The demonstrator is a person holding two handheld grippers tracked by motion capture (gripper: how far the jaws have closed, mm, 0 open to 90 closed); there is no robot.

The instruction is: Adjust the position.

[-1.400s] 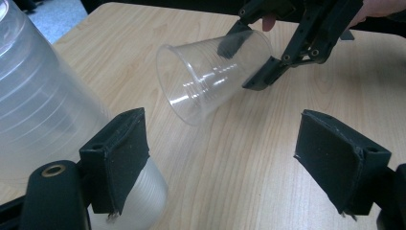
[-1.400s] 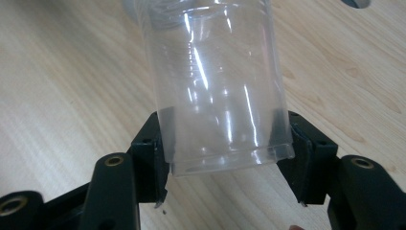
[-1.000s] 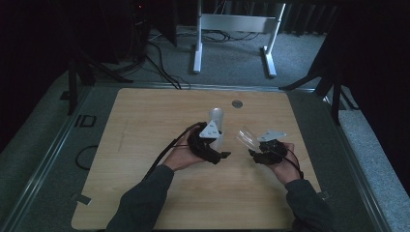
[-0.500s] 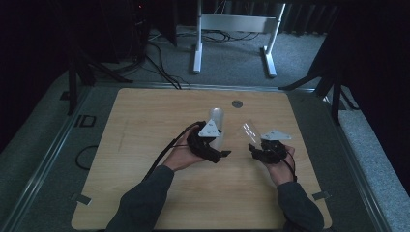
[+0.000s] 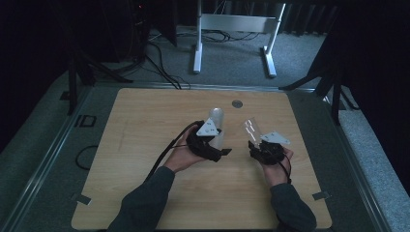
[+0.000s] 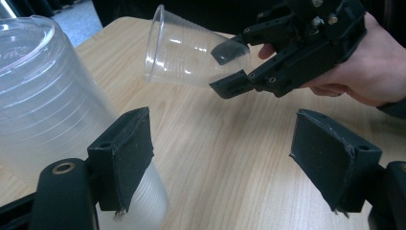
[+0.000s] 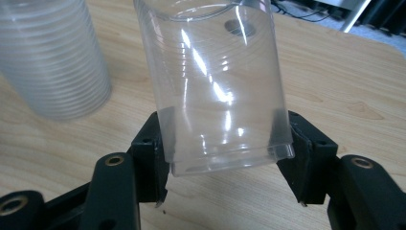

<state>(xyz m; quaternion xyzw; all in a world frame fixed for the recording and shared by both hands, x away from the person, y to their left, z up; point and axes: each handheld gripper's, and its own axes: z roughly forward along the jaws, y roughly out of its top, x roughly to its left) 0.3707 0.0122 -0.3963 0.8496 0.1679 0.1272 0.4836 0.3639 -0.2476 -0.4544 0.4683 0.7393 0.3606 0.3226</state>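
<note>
One clear cup (image 7: 215, 81) was off the stack (image 6: 52, 110) | your right hand-held gripper (image 7: 225, 153) clamped its base | left hand-held gripper (image 6: 239, 163) stood apart, beside the stack | rest remained on the counter (image 5: 145, 125).

Left tool (image 6: 222, 158) is sitting with jaws spread, empty, beside a frosted cup stack (image 6: 45, 105) on the surface (image 6: 230, 143). Right tool (image 6: 230, 69) is gripping 1 clear cup (image 6: 184, 50), tilted.

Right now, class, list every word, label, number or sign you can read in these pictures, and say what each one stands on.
"ID": pale letters on the grey floor mat left of the wooden table, as they seem to read.
Stack of cups: faint embossed marks near its base, too blurred to read.
Clear cup clamped in the right gripper: no text.
Left gripper, open: no text.
</note>
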